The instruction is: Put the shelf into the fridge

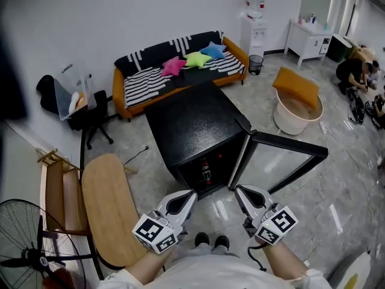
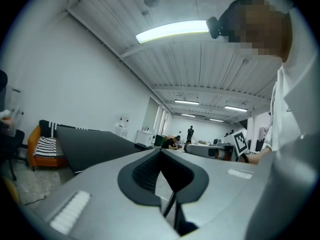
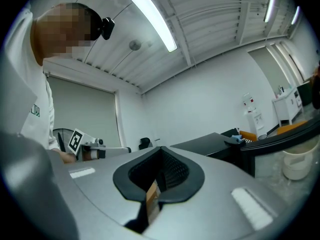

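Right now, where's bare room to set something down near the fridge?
The fridge top is flat and bare. So is the floor right of the open door. The left side is crowded: wooden board, fan.

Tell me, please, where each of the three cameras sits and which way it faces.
Head view: on the person's head, facing steeply down at the open fridge; left gripper, right gripper and shoes show.
Left gripper view: on the left gripper, facing level along its shut jaws over the fridge top; shirt at right.
Right gripper view: on the right gripper, along its shut jaws; shirt at left.
Shared: each gripper view shows the other gripper.
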`<action>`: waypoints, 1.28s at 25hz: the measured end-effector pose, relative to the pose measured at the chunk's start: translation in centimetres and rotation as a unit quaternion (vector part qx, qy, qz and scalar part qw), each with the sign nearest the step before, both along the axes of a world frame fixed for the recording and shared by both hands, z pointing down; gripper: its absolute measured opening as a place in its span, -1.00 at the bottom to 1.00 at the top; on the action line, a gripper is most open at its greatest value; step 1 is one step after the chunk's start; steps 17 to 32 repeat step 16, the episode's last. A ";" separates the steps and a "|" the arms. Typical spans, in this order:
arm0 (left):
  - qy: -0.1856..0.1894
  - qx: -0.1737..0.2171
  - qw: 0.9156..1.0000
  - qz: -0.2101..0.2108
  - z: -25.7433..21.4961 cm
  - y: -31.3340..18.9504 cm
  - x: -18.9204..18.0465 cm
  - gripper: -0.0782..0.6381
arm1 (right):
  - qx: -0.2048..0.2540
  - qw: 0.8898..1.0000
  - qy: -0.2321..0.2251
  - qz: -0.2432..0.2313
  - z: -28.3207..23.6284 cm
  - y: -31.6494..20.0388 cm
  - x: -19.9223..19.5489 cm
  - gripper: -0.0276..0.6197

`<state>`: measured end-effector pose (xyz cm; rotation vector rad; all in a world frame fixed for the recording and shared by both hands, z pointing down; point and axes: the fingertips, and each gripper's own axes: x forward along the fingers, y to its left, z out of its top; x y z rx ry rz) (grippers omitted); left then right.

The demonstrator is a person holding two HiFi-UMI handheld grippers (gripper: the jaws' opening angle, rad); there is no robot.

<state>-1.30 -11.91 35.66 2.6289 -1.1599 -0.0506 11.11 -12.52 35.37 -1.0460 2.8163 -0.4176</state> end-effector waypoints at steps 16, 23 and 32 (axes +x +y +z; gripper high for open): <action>0.005 0.005 1.000 -0.001 -0.2 0.7 0.0 -0.79 | 0.003 1.000 -0.010 -0.002 -0.2 0.6 0.0 -0.90; 0.005 0.005 1.000 -0.001 -0.2 0.7 0.0 -0.79 | 0.003 1.000 -0.010 -0.002 -0.2 0.6 0.0 -0.90; 0.005 0.005 1.000 -0.001 -0.2 0.7 0.0 -0.79 | 0.003 1.000 -0.010 -0.002 -0.2 0.6 0.0 -0.90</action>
